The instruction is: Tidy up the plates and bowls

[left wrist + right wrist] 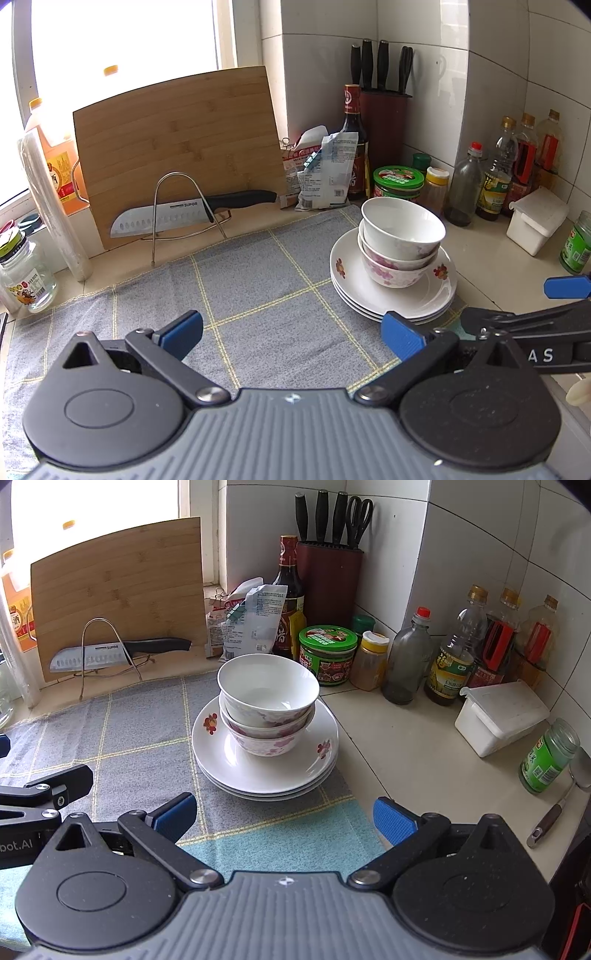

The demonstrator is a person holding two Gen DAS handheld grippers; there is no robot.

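Resting on stacked white floral plates (258, 771), three nested white porcelain bowls (267, 705); left gripper (291, 334) and right gripper (284, 812) both spread wide, empty.

Both wrist views face the stacked dishes (393, 273) (right nearer).

"SUPOR" on the knife blade (159, 220)
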